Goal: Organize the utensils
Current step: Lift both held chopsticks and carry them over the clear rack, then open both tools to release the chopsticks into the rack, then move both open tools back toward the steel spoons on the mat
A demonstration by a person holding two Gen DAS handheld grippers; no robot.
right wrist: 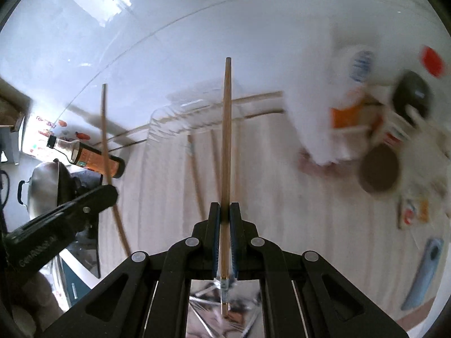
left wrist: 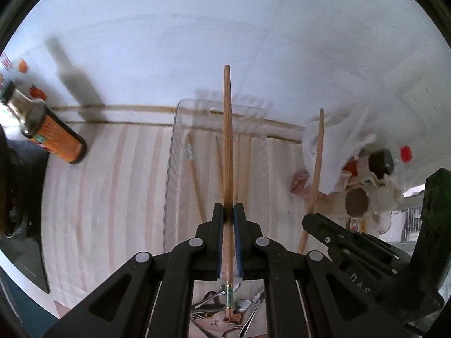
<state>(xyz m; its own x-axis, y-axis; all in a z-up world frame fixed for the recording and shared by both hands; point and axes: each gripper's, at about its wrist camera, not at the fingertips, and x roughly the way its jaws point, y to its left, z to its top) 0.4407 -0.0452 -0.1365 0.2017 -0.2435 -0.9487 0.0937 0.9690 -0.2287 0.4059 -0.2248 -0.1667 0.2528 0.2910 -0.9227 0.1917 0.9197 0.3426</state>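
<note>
While each tool carries one wooden chopstick, the clear plastic tray (left wrist: 172, 169) lies straight ahead and below, on the striped table (left wrist: 98, 183), and that's the relation to watch. The left tool (left wrist: 228, 211) has its jaws pressed tight on its chopstick (left wrist: 227, 140), which runs dead along the tool's pointing line, thin tip far, decorated butt end near, behind the pads. Same story on the right: the right tool (right wrist: 224, 211) pinches its own chopstick (right wrist: 226, 146) the same way. Both sticks already line up with the tray's long axis, and a few more chopsticks lie lengthwise inside it. From the left camera the tray sits right under the stick; the right tool (left wrist: 318, 222) shows beside it with its chopstick (left wrist: 317, 163) over the table just right of the tray. So the left hand looks nearer to dropping in. Tan wood, slim and tapered, banded near the butt. A sauce bottle (left wrist: 53, 138) lies far left, cluttered packets far right.
</note>
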